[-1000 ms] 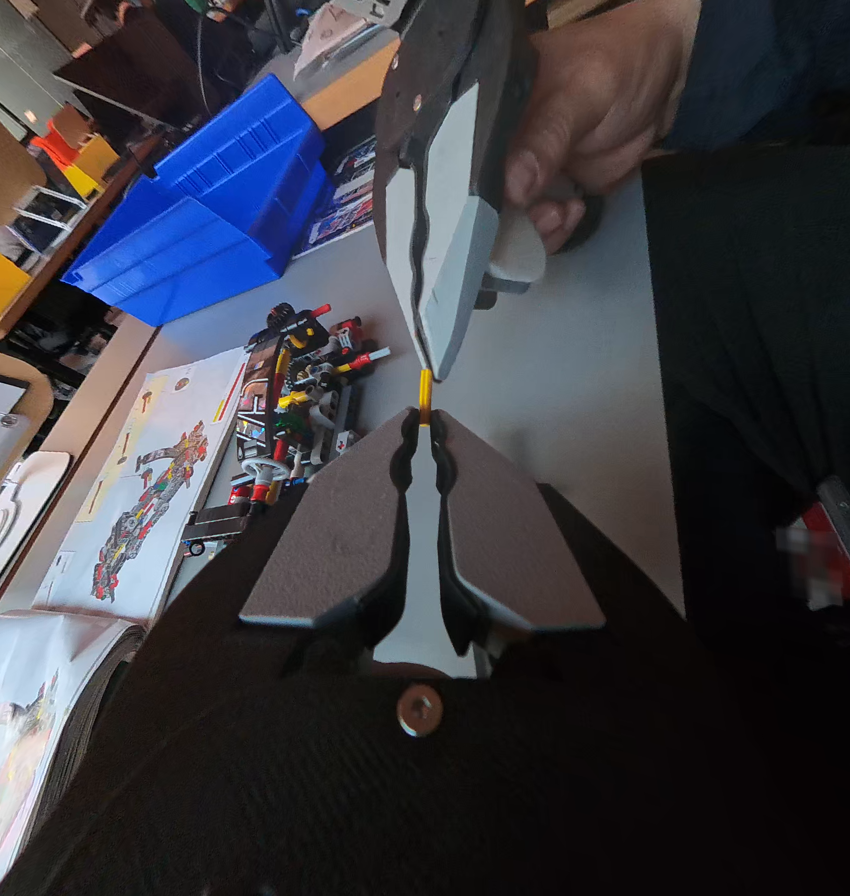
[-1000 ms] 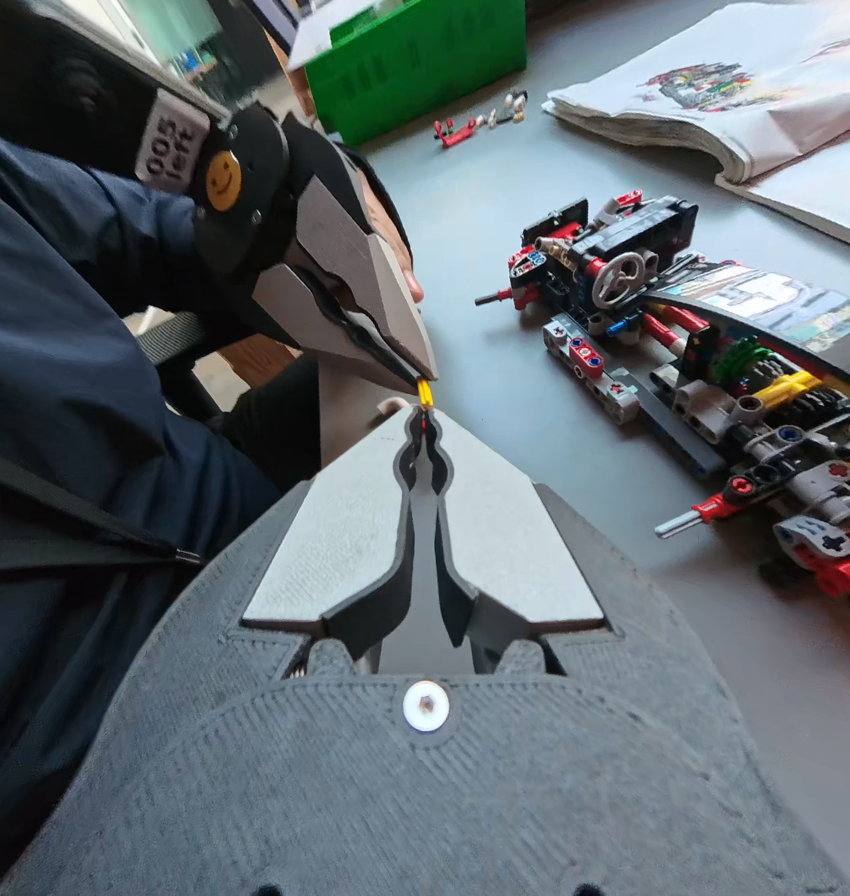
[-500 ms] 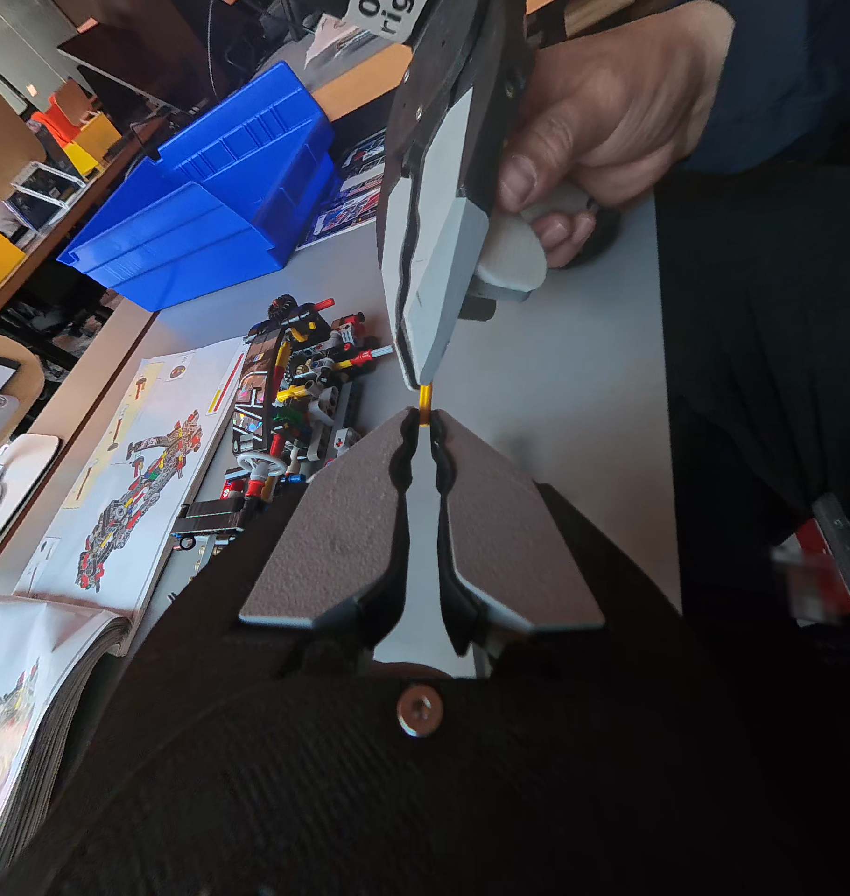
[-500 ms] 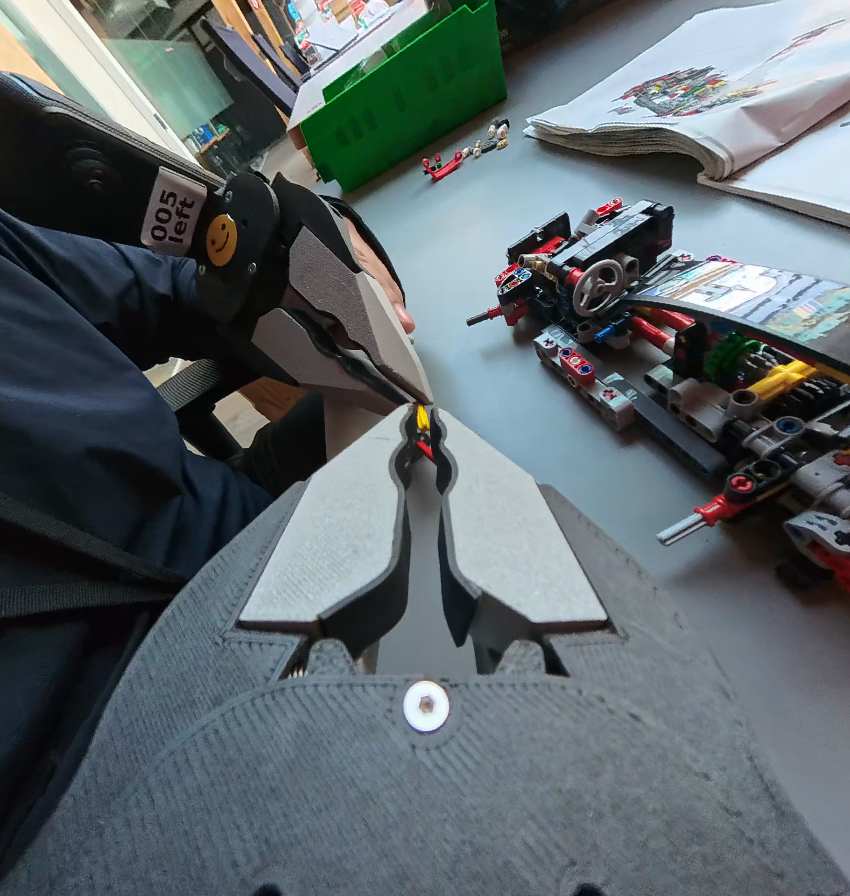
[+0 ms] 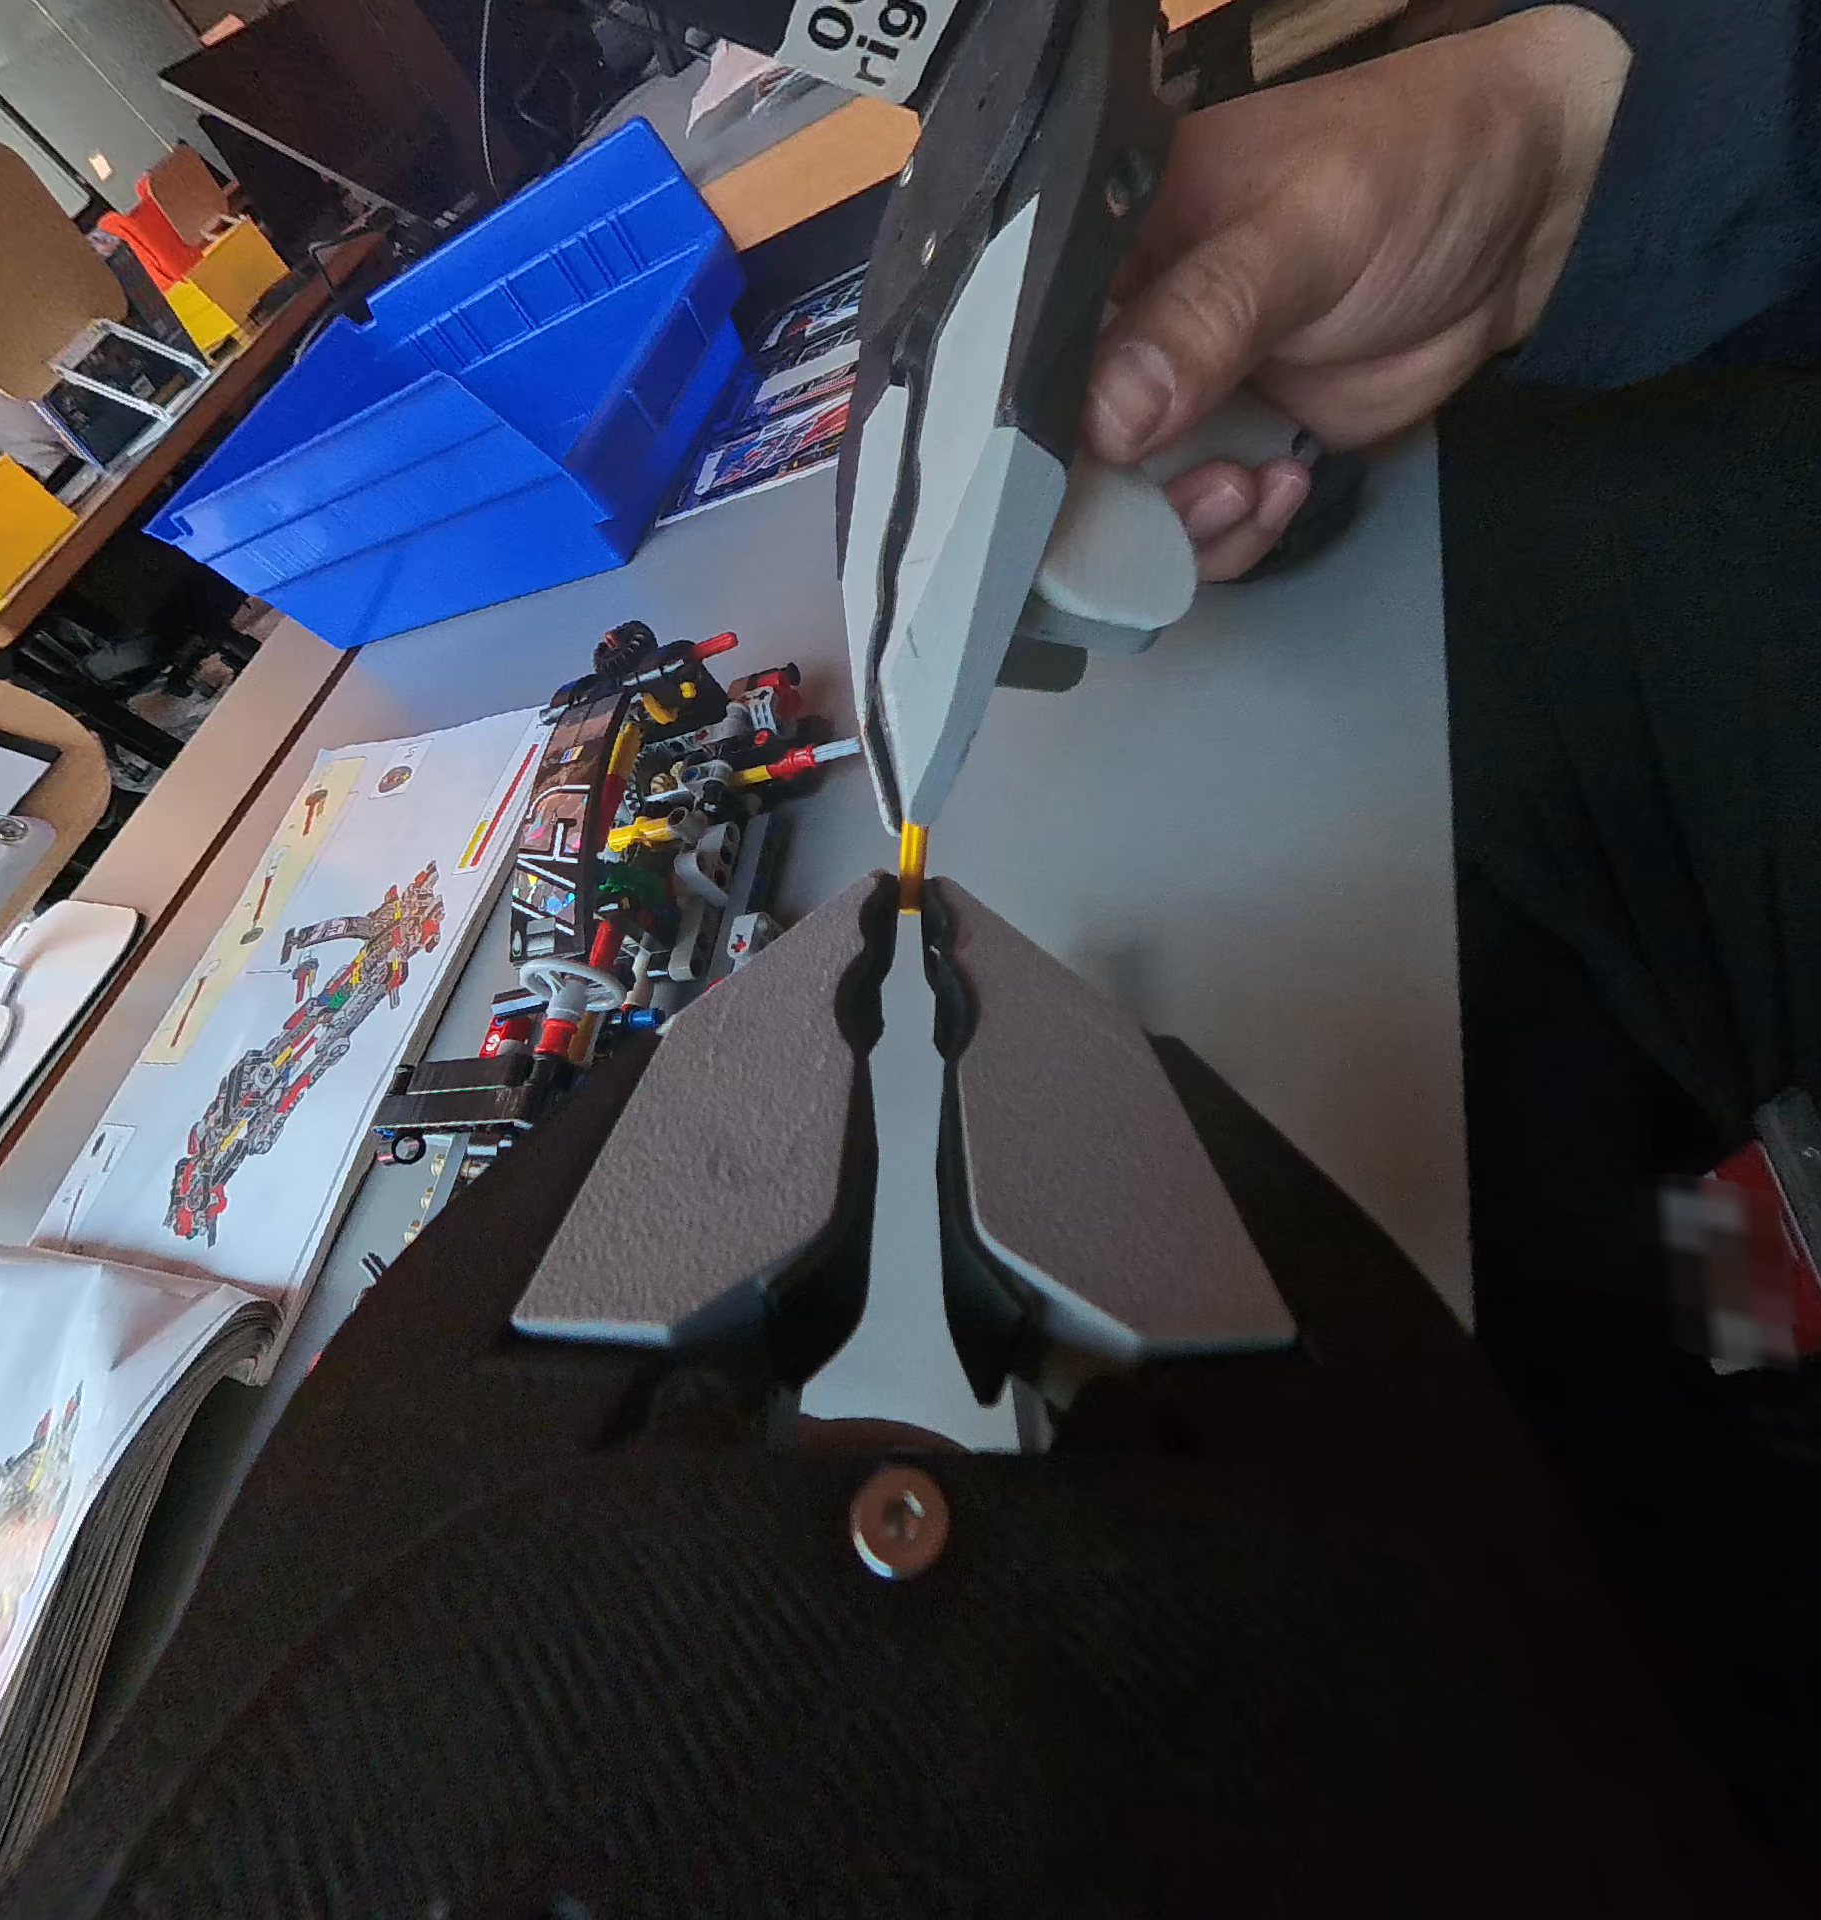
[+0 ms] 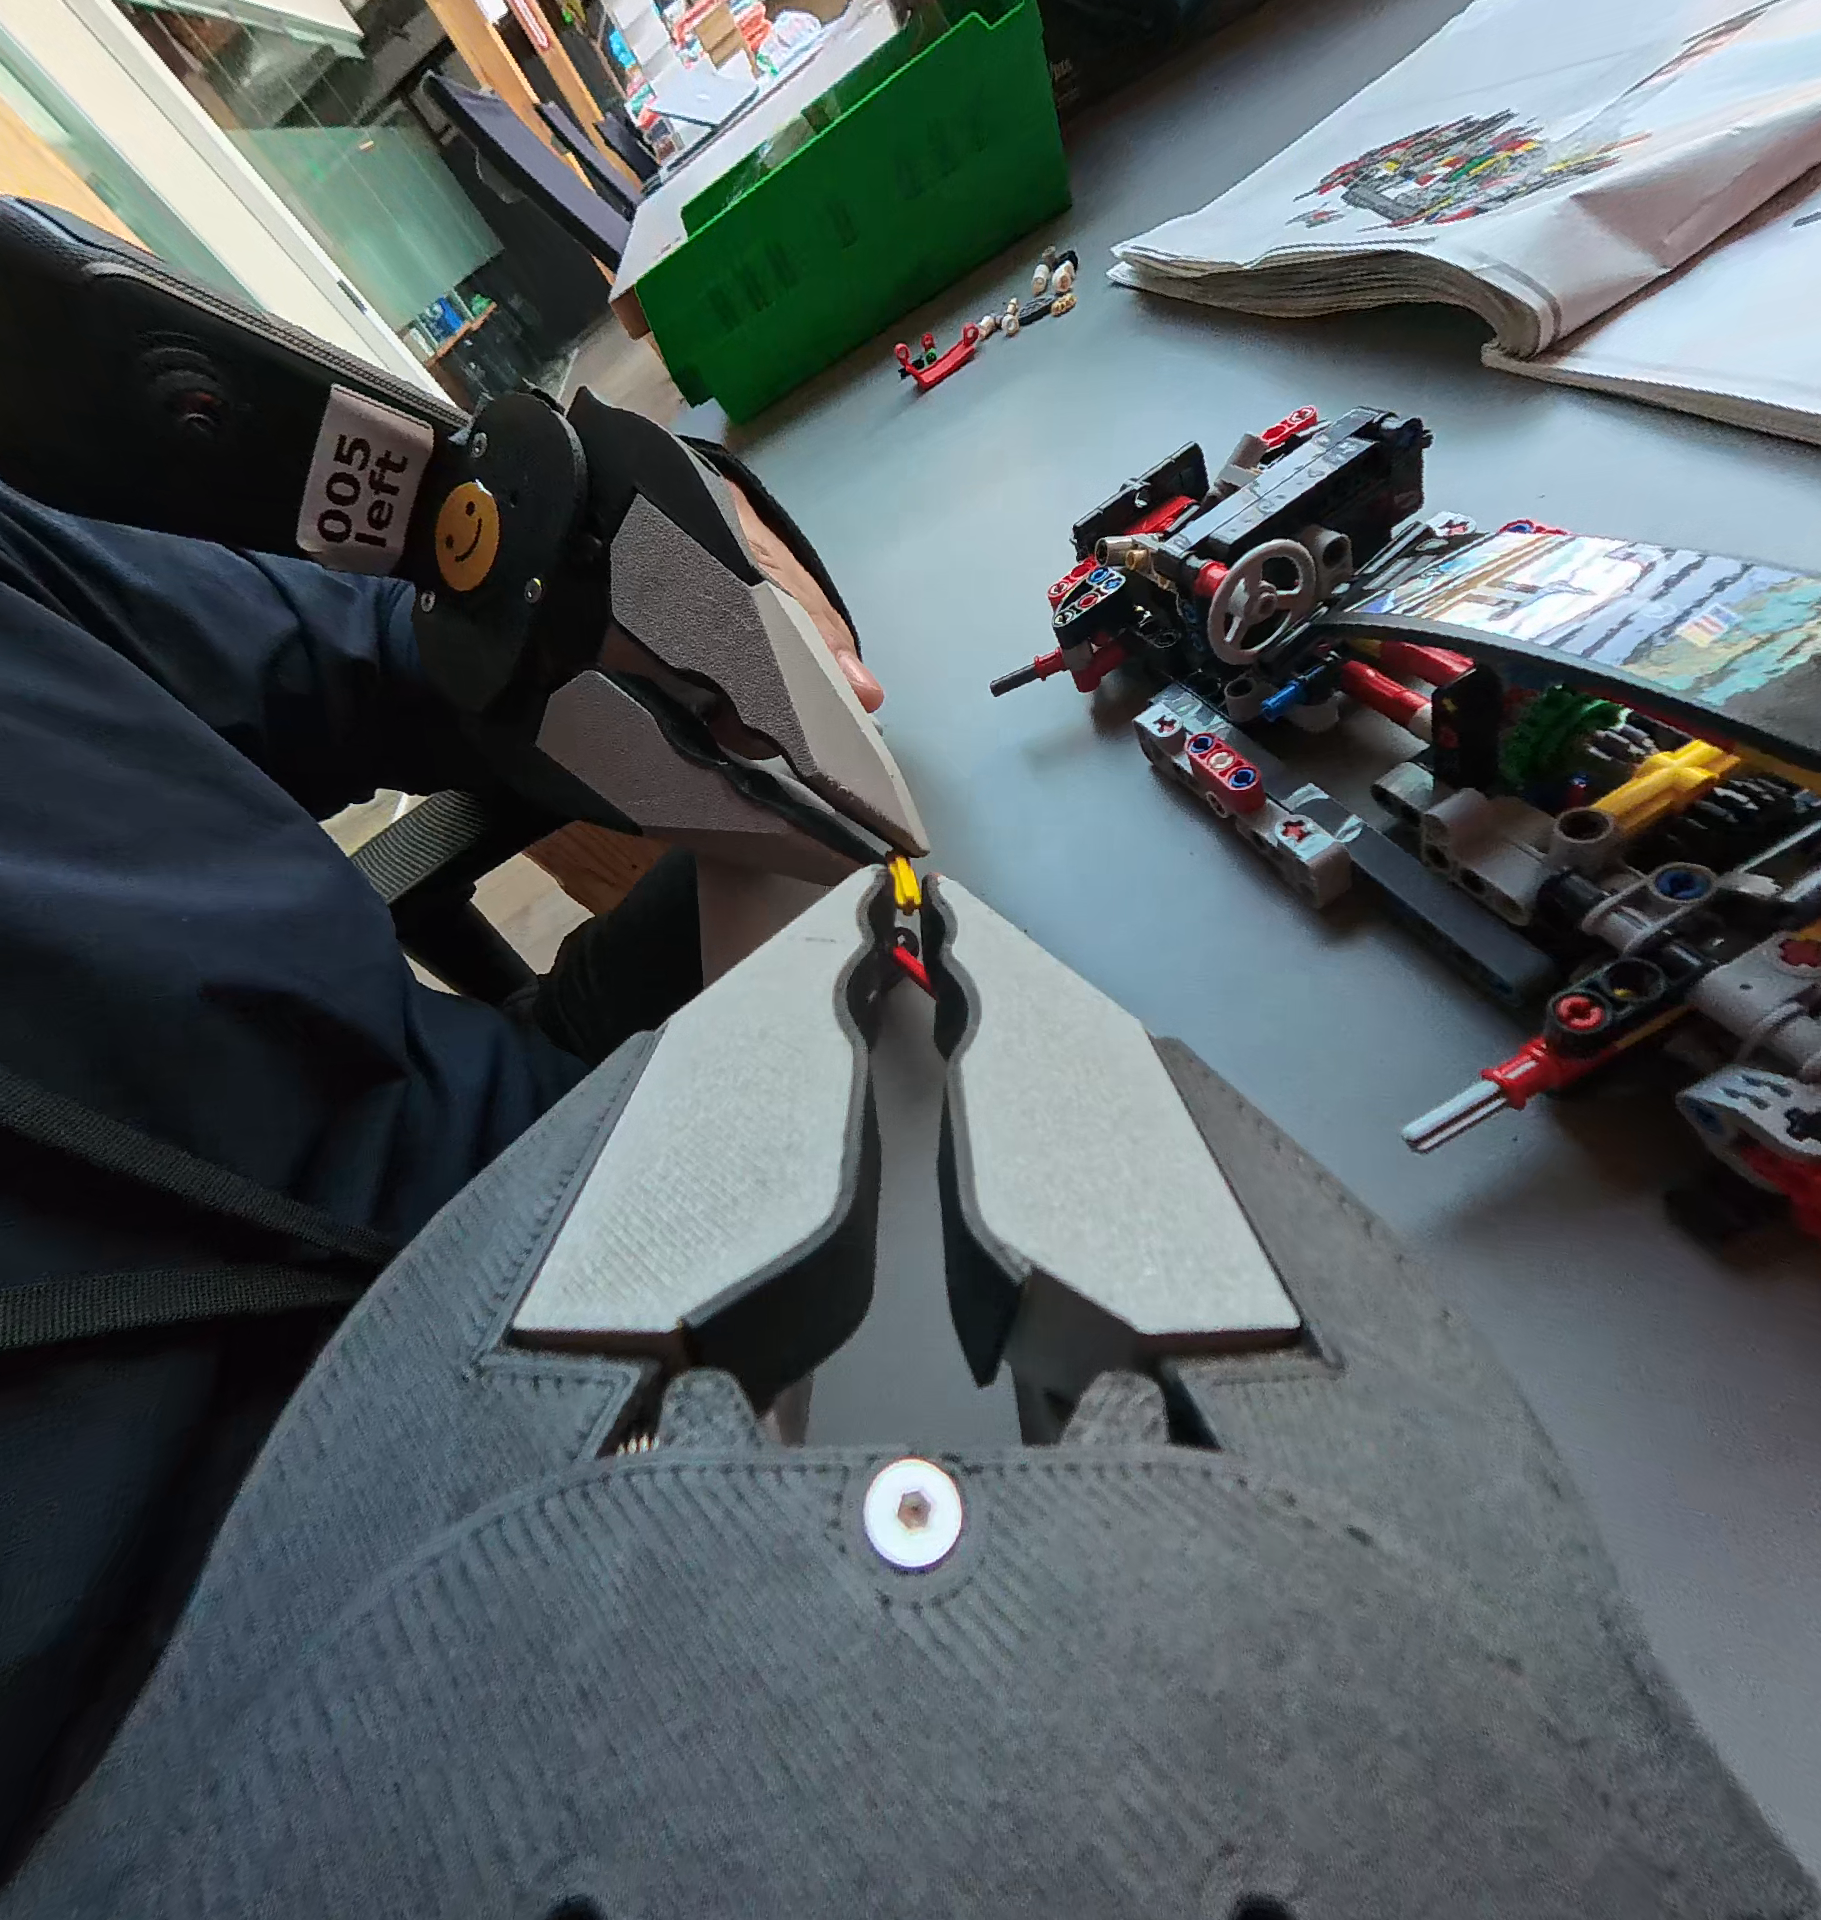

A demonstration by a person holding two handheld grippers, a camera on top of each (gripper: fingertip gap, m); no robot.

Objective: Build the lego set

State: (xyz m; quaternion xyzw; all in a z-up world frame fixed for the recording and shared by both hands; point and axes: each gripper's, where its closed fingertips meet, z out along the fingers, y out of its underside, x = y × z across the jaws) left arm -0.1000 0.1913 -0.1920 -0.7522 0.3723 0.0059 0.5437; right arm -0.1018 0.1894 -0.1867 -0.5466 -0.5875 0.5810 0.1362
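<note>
In the left wrist view my left gripper (image 5: 911, 902) is shut on the lower end of a thin yellow axle (image 5: 912, 862), held above the grey table (image 5: 1197, 852). My right gripper (image 5: 901, 816), in a person's hand (image 5: 1353, 260), comes down from above with its pale fingertips closed on the axle's other end. In the right wrist view my right gripper (image 6: 904, 896) pinches the yellow axle (image 6: 902, 881) tip to tip with the left gripper (image 6: 885, 844). A small red and black piece (image 6: 904, 964) sits in the hollow just behind the right fingertips.
A part-built brick car chassis (image 5: 657, 831) (image 6: 1405, 727) lies on the table beside an open instruction booklet (image 5: 293, 987) (image 6: 1508, 156). Blue bins (image 5: 490, 416) stand at the back. A green bin (image 6: 864, 177) and loose small parts (image 6: 989, 322) lie farther off. My two grippers' fingertips are within a few centimetres of each other.
The right gripper has closed in along the axle, so less yellow shows between the two tips. The red and black piece has come into view behind the right fingertips. Both stay shut.
</note>
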